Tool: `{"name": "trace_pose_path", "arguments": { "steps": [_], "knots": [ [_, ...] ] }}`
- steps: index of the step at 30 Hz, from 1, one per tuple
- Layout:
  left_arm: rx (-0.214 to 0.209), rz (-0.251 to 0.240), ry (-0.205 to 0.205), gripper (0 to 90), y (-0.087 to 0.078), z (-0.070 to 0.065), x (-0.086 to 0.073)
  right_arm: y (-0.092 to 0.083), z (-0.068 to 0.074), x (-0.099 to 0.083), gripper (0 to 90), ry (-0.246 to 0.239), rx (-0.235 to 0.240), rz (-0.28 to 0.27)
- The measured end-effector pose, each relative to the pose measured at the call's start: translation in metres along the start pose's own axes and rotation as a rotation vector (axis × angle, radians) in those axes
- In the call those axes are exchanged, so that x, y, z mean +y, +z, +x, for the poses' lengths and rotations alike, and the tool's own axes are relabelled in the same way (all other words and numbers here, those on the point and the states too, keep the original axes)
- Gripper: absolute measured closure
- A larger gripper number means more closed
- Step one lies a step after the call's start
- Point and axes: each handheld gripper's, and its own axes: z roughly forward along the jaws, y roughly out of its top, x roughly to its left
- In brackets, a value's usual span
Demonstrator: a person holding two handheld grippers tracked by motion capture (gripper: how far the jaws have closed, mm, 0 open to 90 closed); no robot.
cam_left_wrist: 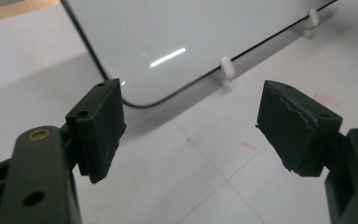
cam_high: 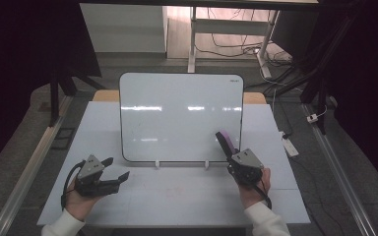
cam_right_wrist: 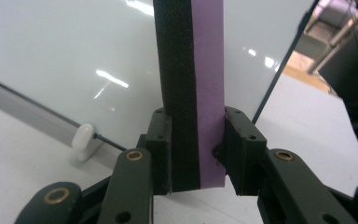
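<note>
The right gripper pinched the eraser at the clean whiteboard's five o'clock; wiping looked finished; the left gripper stood spread, empty.

Left gripper low over the near left, held in the left hand, palm under the body, white sleeve at the wrist. Jaws wide apart, nothing between the pads, tips aimed forward and to the right. Right gripper at the near right, gripped from behind by the right hand, wrist straight, white cuff showing. Jaws drawn close and clamped on a flat eraser, black on one face, purple on the other, tips pointing up and away from the body.
</note>
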Motion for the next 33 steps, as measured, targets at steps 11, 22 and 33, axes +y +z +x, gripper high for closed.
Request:
{"name": "trace_pose_path", "arguments": {
  "steps": [11, 22, 33],
  "knots": [
    [0.0, 0.005, -0.016, 23.9, 0.001, 0.004, -0.005, 0.006, 0.007, 0.008, 64.0, 0.077, -0.113, -0.01],
    [-0.006, 0.007, -0.024, 24.0, 0.001, 0.005, -0.006, 0.011, 0.006, 0.01, 61.6, 0.097, -0.131, -0.004],
    [-0.011, 0.01, -0.026, 24.0, 0.003, 0.006, -0.007, 0.012, 0.007, 0.011, 46.7, 0.079, -0.08, -0.034]
  ]
}}
